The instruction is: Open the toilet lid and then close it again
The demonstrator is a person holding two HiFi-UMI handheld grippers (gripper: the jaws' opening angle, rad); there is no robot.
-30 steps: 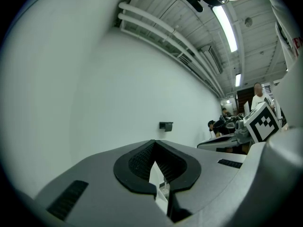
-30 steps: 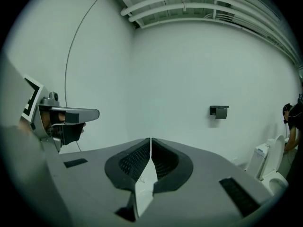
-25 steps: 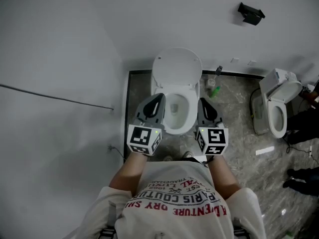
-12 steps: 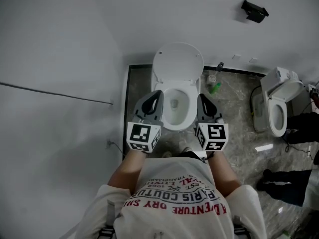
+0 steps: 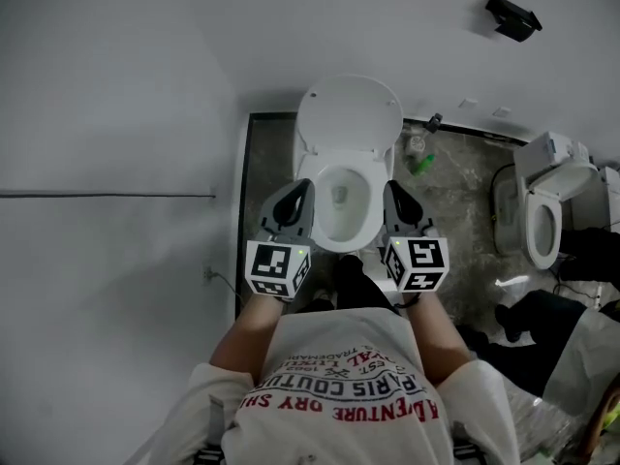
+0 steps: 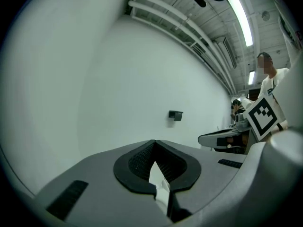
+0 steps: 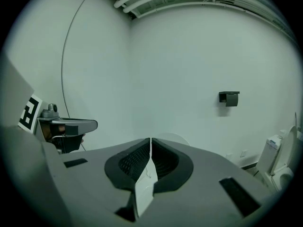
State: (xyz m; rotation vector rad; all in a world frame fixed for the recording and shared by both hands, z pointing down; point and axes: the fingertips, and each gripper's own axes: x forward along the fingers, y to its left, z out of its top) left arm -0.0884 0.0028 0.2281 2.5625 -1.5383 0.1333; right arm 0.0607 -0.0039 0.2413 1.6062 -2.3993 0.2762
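Left wall: a thin dark line (image 5: 107, 195) runs level across it, at 9 o'clock from the toilet.

Left gripper (image 5: 304, 192): jaws pressed together, nothing between them. Seen from above, it sits over the left side of the bowl (image 5: 341, 223), at about 8 o'clock on the rim. It points toward the back wall. I cannot tell whether it touches the rim.

Toilet (image 5: 320, 168): stands in the corner where the stone-patterned floor (image 5: 266, 168) meets the back wall. The lid (image 5: 349, 114) is up, at 12 o'clock from the bowl, its back toward the wall. The bowl is uncovered.

Right gripper (image 5: 391, 190): jaws likewise pressed together and empty. It sits over the right side of the bowl, at about 4 o'clock on the rim. It runs parallel to the left gripper, with the bowl opening between the two. From its own view the top of the raised lid shows just past the closed tips.

Right of the toilet: a green bottle (image 5: 420, 167) lies on the floor near the base, at 2 o'clock from the bowl. A black fitting (image 5: 513, 15) hangs high on the back wall. A second toilet (image 5: 542, 216) stands well apart at 3 o'clock. A person's dark-clad legs (image 5: 538, 337) show at 4 o'clock.
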